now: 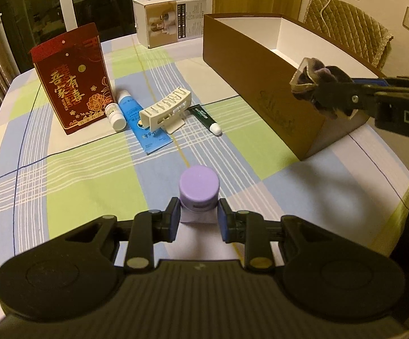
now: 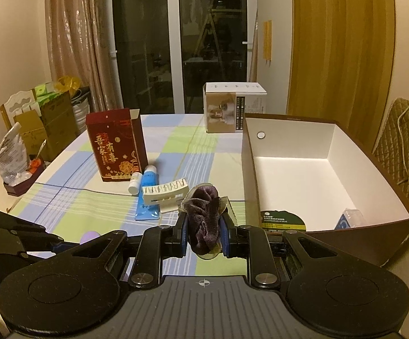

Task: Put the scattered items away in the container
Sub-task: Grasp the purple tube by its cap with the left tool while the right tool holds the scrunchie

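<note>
My left gripper [image 1: 198,220] is shut on a bottle with a purple cap [image 1: 198,188], held above the checked tablecloth. My right gripper [image 2: 204,233] is shut on a dark purple cloth bundle [image 2: 204,214] beside the left wall of the brown container box [image 2: 328,147]; it also shows at the right of the left wrist view [image 1: 321,91]. On the table lie a blue tube [image 1: 141,121], a small white bottle [image 1: 115,115], a cream rack [image 1: 166,107] and a green tube [image 1: 206,118].
A red gift box [image 1: 73,79] stands left of the scattered items. A white product box [image 1: 169,18] stands at the table's far edge. The container [image 1: 261,84] holds a green round label [image 2: 283,220] and a pale blue packet [image 2: 350,220]. A quilted chair [image 2: 402,147] stands right.
</note>
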